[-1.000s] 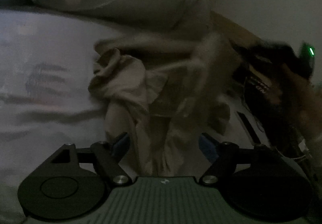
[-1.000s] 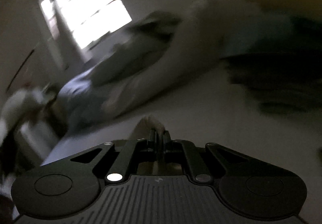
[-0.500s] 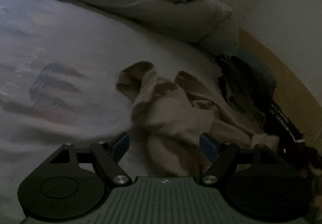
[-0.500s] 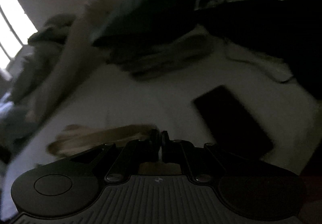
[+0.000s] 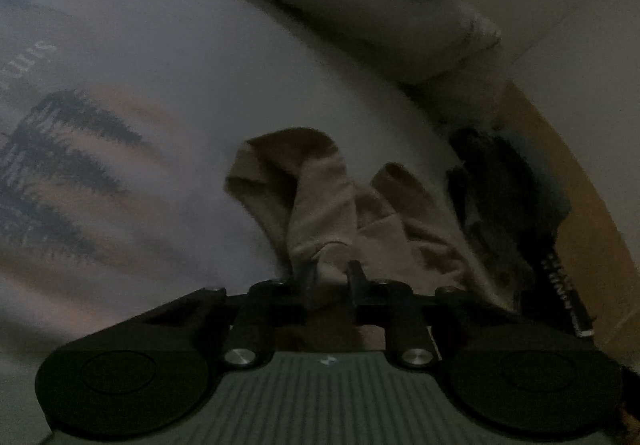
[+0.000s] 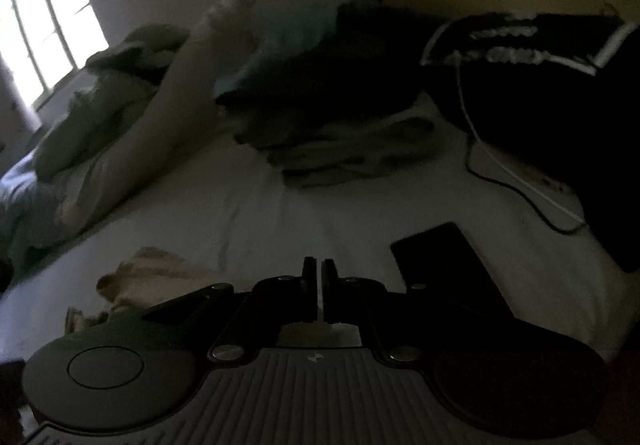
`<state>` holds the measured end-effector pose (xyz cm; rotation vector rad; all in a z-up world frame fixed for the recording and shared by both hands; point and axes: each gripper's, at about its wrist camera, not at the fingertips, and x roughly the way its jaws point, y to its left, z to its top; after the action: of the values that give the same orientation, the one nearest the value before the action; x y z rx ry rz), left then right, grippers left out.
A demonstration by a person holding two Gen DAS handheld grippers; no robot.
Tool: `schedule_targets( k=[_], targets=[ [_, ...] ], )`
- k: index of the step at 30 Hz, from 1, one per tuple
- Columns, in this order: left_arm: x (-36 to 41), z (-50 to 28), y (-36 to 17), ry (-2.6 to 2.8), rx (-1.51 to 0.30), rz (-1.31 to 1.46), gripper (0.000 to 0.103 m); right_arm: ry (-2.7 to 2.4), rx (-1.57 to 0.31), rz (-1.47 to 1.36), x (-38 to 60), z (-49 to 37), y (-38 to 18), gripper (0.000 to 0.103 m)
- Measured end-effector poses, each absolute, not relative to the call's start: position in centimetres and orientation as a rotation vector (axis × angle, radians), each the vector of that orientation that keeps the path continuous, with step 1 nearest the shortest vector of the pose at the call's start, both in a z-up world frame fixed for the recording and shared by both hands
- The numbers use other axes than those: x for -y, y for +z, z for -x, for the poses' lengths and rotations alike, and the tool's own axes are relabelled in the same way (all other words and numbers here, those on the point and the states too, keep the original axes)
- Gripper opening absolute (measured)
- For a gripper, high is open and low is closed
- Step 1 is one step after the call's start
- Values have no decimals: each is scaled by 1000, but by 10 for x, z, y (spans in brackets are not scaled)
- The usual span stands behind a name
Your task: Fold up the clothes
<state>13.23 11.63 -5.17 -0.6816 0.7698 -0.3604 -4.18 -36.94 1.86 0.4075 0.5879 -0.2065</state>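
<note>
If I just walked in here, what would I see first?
Probably the crumpled beige garment in the middle of the bed, with the left gripper closing its jaws on the near edge. Next, the bright window at far left, and a dark phone-like slab on the white sheet beside the shut right gripper.

Crumpled beige garment (image 5: 328, 205) bunched on the pale bed sheet, near edge between closing claw fingers.
</note>
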Motion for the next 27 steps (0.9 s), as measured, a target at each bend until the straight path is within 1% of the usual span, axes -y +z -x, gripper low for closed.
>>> schedule_targets(
  k=[9,11,14,15,16,18,20,21,23,24,26,27],
  targets=[
    [-195,-70,5,-254,-429,889,9,-75,-610,-355,335,30,15,6],
    [-210,-54,15,-218,-399,876,9,-37,-611,-345,323,29,17,6],
    [-222,-37,22,-183,-405,836,9,37,-619,-305,302,27,20,7],
    [-223,-34,21,-173,-423,822,9,71,-623,-279,293,26,21,15],
    [-222,-32,18,-163,-439,809,9,104,-626,-252,283,26,22,19],
    [-222,-31,10,-138,-468,799,9,159,-634,-201,264,27,25,42],
    [-219,-33,0,-114,-493,793,9,235,-648,-159,247,29,26,53],
    [-216,-36,-4,-105,-500,787,10,275,-654,-132,238,31,26,56],
    [-217,-37,-8,-88,-513,768,10,345,-668,-58,218,36,26,60],
    [-218,-37,-10,-79,-520,759,12,379,-675,-20,208,38,26,63],
    [-216,-34,-10,-65,-527,746,16,470,-703,66,189,38,22,65],
    [-214,-33,-8,-57,-529,733,22,507,-717,112,180,38,20,65]
  ],
)
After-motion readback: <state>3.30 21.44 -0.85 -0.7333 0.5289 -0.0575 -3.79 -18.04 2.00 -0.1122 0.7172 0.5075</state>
